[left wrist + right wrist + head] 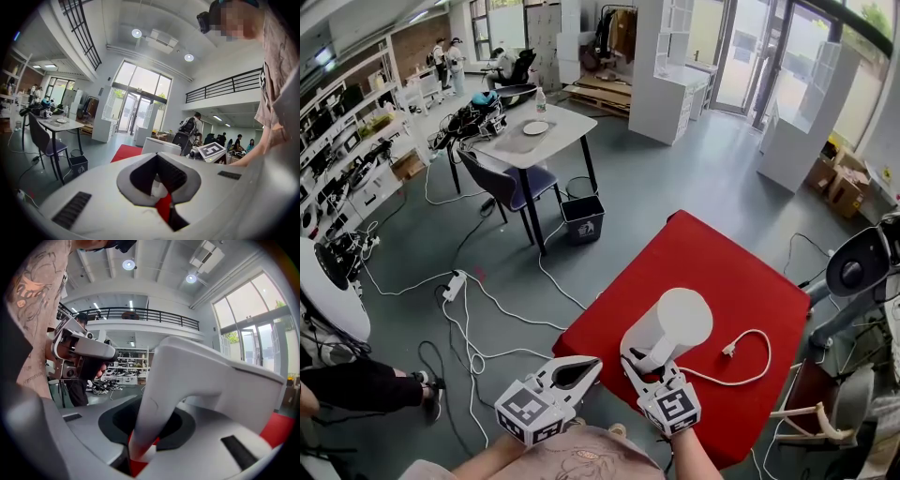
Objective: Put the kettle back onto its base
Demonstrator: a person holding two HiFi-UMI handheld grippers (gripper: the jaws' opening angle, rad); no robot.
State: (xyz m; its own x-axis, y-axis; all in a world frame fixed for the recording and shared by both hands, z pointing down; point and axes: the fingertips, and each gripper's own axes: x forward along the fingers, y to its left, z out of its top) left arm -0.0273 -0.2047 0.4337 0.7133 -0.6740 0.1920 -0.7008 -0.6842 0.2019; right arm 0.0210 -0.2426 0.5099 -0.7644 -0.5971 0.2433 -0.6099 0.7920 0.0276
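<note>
A white kettle (pixel 670 323) stands near the front edge of the red table (pixel 722 262); it also fills the right of the right gripper view (pixel 220 380). My right gripper (pixel 645 361) is shut on its handle (pixel 150 404), which runs down between the jaws. A white cord (pixel 759 361) comes out from under the kettle and ends in a plug (pixel 728 350) lying on the table. The base itself is hidden beneath the kettle. My left gripper (pixel 586 367) hovers just left of the kettle, shut with nothing in it, and in its own view the kettle (pixel 161 146) shows beyond its jaws.
A white table (pixel 534 131) with a chair and a dark bin (pixel 583 217) stands further back on the left. Cables and a power strip (pixel 453 284) trail over the grey floor. A wooden chair (pixel 816 412) sits at the red table's right corner.
</note>
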